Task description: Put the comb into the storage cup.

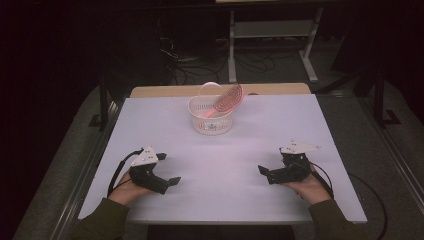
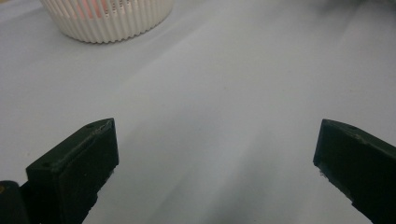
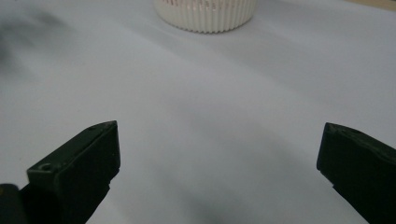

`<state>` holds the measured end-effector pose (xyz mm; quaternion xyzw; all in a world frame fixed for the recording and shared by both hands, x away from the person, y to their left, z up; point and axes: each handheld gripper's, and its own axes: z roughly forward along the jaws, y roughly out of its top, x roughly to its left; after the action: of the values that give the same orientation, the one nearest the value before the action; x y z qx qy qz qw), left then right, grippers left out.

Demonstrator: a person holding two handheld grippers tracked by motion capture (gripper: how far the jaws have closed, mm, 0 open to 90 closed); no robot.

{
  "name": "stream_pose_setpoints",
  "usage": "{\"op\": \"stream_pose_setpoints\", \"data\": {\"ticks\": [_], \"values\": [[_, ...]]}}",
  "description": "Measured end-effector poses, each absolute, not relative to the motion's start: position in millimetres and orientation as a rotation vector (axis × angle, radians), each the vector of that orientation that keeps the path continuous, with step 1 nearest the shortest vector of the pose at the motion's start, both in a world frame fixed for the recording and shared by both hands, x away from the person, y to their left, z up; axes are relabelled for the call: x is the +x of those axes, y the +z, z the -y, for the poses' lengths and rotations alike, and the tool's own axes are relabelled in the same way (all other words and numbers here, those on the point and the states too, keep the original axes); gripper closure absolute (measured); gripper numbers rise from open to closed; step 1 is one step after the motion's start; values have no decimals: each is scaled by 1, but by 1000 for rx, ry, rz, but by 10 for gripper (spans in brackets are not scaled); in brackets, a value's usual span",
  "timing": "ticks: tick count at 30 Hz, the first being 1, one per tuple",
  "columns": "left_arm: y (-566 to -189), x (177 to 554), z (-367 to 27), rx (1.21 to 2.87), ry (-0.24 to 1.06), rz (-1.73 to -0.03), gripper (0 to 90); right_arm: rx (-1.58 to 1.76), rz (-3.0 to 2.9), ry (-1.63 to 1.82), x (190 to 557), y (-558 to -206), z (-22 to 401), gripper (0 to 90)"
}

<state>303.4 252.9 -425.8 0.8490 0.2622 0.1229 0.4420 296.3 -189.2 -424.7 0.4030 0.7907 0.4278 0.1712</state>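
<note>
A white slotted basket (image 1: 212,118) stands at the far middle of the white table (image 1: 220,165). A pink hairbrush (image 1: 226,101) leans in it, its head sticking out over the right rim. My left gripper (image 1: 167,170) rests low at the near left, open, nothing between its jaws; the basket (image 2: 107,18) sits far ahead at upper left in the left gripper view. At the near right, my right gripper (image 1: 267,170) is open and empty too, with the basket (image 3: 205,14) far ahead at top centre in its view.
The white board lies on a wooden tabletop (image 1: 165,91) whose far edge shows behind the basket. Beyond are a dark floor, cables and a metal stand (image 1: 272,45). Cables trail from both grippers off the table sides.
</note>
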Motion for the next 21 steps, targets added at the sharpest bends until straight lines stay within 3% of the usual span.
{"op": "stream_pose_setpoints", "data": {"ticks": [21], "values": [[-427, 304, -253, 2113, 309, -657, 0, 1170, -2238, 1159, 272, -438, 201, 0]]}}
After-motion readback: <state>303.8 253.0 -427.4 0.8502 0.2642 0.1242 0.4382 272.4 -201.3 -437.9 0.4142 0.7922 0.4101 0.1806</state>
